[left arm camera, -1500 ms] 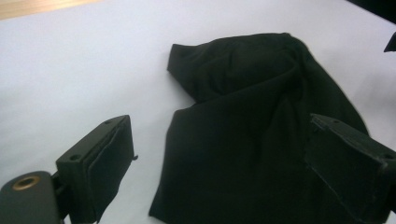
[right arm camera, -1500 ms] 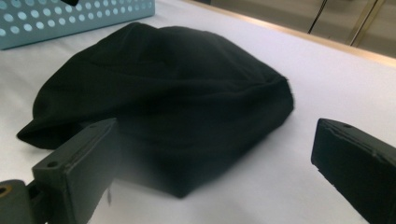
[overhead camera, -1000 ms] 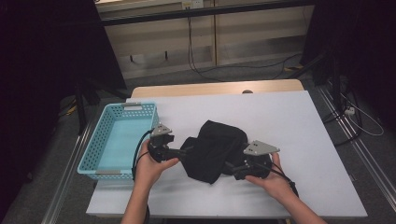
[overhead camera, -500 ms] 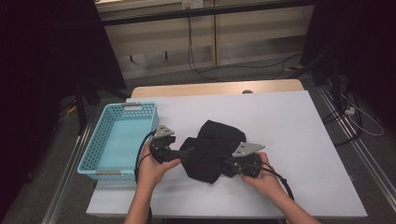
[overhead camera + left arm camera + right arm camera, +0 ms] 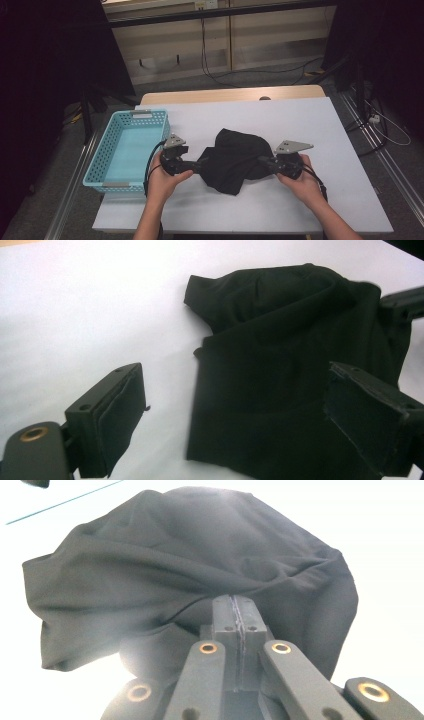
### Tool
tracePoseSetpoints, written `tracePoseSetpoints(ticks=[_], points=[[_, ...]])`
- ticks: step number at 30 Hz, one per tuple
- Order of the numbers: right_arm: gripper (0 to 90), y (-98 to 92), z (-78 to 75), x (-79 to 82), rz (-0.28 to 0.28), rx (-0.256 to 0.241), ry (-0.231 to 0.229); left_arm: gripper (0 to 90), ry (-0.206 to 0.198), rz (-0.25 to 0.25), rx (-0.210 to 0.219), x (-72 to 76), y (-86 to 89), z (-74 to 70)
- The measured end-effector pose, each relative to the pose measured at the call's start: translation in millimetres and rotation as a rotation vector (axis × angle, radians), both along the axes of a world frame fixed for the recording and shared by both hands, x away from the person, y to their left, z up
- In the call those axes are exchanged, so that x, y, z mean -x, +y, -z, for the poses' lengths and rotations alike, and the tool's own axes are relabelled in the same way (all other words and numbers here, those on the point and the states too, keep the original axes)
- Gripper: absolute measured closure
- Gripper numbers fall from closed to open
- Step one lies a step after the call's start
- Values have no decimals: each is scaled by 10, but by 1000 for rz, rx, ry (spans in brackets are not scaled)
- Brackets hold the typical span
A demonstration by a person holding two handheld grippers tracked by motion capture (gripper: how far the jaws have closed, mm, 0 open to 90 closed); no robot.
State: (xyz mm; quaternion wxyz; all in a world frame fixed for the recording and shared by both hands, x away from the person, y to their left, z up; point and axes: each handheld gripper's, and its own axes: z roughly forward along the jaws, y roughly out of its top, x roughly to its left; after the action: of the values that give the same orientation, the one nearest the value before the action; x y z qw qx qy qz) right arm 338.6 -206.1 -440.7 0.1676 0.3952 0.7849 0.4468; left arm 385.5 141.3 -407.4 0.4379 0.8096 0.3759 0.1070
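A crumpled black cloth [image 5: 235,160] lies on the white table [image 5: 300,115], between the two hand-held grippers. My left gripper [image 5: 197,165] is at the cloth's left edge. In the left gripper view its jaws stand wide apart, and the cloth [image 5: 280,365] lies on the table between and beyond them; the gripper [image 5: 237,390] is open. My right gripper [image 5: 262,162] is at the cloth's right side. In the right gripper view the jaws of this gripper [image 5: 235,602] are pressed together on a fold of the cloth [image 5: 190,555], which bunches up around the tips.
A light blue slotted basket [image 5: 100,165] stands at the table's left edge, close beside the left hand. A wooden strip [image 5: 225,95] runs along the far edge of the table. Bare white tabletop lies behind and to the right of the cloth.
The right gripper first moved left into the cloth, then drew back to the right with it, which stretched the cloth's right side. The left gripper has barely moved.
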Motion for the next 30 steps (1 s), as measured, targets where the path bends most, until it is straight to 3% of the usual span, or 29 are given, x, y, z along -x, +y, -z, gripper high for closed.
tracePoseSetpoints(ticks=[4, 14, 16, 18, 21, 25, 30], points=[[900, -156, -39, 2, 35, -14, -5, 108, -1, 0, 0, 1, 3, 2], [895, -449, -48, -25, 113, 30, -26, 110, -10, -9, -4, 11, 39, -7], [822, -419, -59, -14, 106, 31, -36, 110, -11, -6, -9, 24, 46, -9], [675, -331, -81, 6, 97, 30, -53, 109, -11, -8, -7, 37, 49, -9], [487, -155, -135, 22, 54, 26, -87, 107, -6, -5, -10, 57, 56, -6], [307, 112, -173, 7, -6, -12, -94, 104, -8, 0, -10, 63, 56, -6], [237, 319, -54, -110, 2, 38, -83, 105, -6, 6, -9, 50, 41, 7]])
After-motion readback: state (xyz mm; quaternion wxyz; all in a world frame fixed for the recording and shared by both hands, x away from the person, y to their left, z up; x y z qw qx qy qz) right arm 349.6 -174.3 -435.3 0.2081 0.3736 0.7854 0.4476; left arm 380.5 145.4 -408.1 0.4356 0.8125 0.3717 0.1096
